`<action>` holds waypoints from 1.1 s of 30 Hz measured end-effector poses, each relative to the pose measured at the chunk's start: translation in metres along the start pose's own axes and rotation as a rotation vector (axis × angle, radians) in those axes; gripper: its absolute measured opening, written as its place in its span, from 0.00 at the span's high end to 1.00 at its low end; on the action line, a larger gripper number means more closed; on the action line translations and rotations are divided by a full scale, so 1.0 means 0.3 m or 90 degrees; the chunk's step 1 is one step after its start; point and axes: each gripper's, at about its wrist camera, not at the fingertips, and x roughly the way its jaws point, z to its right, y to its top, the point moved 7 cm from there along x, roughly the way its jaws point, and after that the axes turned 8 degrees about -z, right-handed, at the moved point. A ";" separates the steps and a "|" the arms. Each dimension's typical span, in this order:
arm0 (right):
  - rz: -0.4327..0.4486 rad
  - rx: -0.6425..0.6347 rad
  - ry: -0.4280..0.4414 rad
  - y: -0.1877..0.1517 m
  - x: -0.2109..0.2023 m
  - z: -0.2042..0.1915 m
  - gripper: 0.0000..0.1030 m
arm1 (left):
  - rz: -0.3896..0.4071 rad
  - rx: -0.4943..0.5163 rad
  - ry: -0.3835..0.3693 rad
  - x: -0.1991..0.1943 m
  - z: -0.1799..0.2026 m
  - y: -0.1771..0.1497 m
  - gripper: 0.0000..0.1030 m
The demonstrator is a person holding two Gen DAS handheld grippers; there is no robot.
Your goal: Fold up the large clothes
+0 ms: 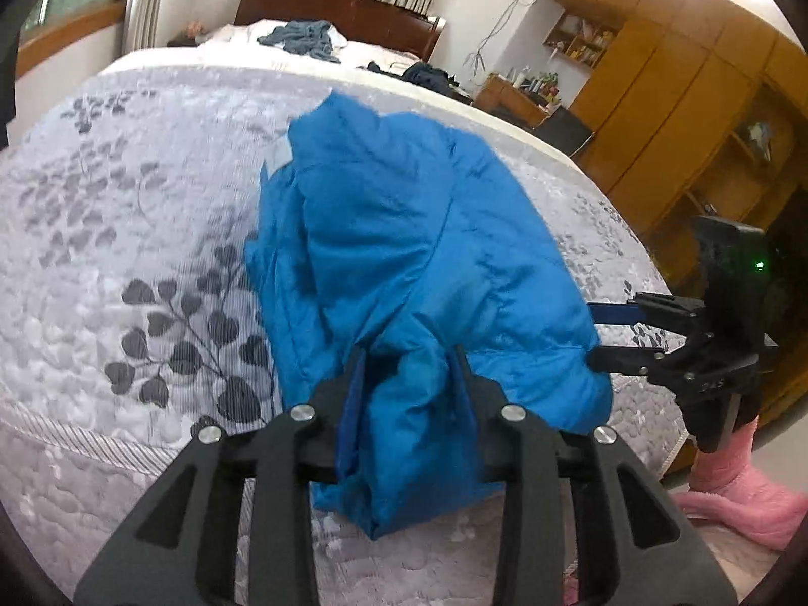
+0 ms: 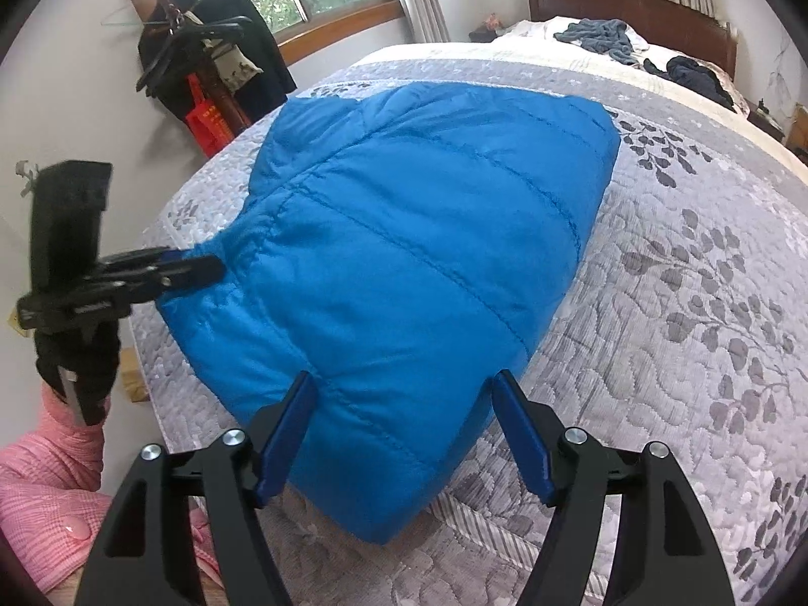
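Bedroom with a bed under a grey leaf-print quilt (image 2: 682,303), wooden wardrobes (image 1: 671,101) beyond it. One puffy blue quilted jacket (image 2: 404,252) lies on the quilt. Two tools: left hand-held gripper (image 1: 409,368) pinches jacket fabric, right hand-held gripper (image 2: 404,394) gapes wide around its edge.

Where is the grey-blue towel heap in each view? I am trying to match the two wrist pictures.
Left wrist view: the grey-blue towel heap lies top centre, on the white bedding below the headboard.
Right wrist view: the heap lies top right, again on the white bedding.
Shared landmark: the dark wooden headboard behind it.
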 end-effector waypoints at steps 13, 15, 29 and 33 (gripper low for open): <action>-0.002 -0.004 -0.007 0.002 0.009 -0.005 0.29 | -0.002 -0.019 -0.020 0.041 -0.018 -0.027 0.68; -0.001 -0.004 -0.007 0.001 0.009 -0.004 0.29 | 0.000 -0.016 -0.015 0.030 -0.006 -0.024 0.67; 0.005 0.009 0.022 0.000 0.011 0.029 0.29 | -0.002 -0.033 -0.035 -0.035 0.002 -0.002 0.62; 0.006 0.013 0.030 -0.001 0.006 0.036 0.29 | 0.037 -0.032 -0.016 -0.113 -0.010 0.029 0.48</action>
